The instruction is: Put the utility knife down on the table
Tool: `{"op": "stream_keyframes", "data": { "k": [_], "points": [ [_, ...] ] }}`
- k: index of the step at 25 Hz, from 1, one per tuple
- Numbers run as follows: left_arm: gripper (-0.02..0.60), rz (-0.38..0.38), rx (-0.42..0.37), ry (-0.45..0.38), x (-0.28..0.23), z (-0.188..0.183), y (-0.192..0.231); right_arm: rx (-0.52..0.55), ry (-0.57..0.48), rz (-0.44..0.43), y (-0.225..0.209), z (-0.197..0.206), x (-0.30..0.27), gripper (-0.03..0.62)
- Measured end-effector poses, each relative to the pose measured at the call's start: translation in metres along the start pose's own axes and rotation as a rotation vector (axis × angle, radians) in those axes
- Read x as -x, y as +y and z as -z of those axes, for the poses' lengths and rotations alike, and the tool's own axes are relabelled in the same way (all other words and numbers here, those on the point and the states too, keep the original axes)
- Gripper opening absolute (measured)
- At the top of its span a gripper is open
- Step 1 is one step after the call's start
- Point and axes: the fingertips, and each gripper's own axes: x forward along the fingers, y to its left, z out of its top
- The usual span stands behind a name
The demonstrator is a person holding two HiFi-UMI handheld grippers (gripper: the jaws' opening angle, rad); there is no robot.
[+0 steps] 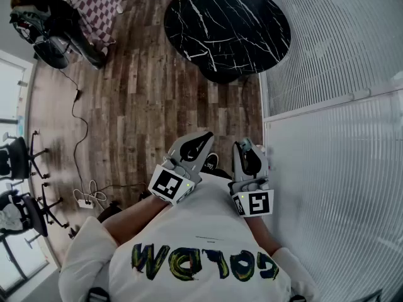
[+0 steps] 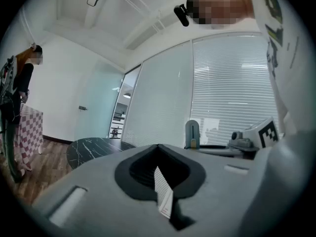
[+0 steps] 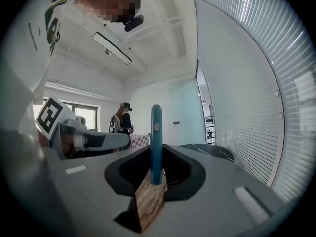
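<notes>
While the left tongs (image 2: pixel 162 189) sit closed, the right tongs (image 3: pixel 153 181) clamp a slim teal utility knife (image 3: pixel 156 137) (rounded tip).

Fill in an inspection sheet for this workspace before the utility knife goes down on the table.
Surface: round black marble table, top bare, across the wooden floor from the person.
Job's things: teal utility knife, upright between the right tool's jaws, not yet on the table.
Clutter: nothing seen on the table.
Grippers: right tool shut on the knife; left tool shut, empty; both held near the chest.
Cables: black cable trails over the floor towards a white power strip.
Surroundings: office chairs at left, glass wall with blinds at right, checked cloth and a second person at the far side.
</notes>
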Motion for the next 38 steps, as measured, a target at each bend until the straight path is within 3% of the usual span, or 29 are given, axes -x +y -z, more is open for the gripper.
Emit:
{"op": "stream_keyframes", "data": {
  "k": [8, 17, 26, 33, 38],
  "points": [
    [0.000, -0.031, 0.008, 0.037, -0.014, 0.013, -0.007, -0.010, 0.007, -0.012, -0.020, 0.003, 0.008, 0.074],
    [0.000, -0.012, -0.006, 0.047, -0.041, 0.023, -0.043, -0.019, 0.007, 0.006, -0.053, 0.006, 0.034, 0.074],
    [0.000, -0.001, -0.026, 0.047, -0.074, 0.023, -0.053, -0.033, 0.001, 0.029, -0.088, 0.007, 0.036, 0.074],
    [0.000, -0.015, -0.023, 0.015, -0.105, 0.014, -0.038, -0.029, 0.011, 0.020, -0.112, 0.007, 0.011, 0.074],
    [0.000, -0.040, -0.013, 0.046, -0.117, 0.018, -0.010, -0.027, 0.021, 0.006, -0.121, 0.005, -0.020, 0.074]
  ]
}}
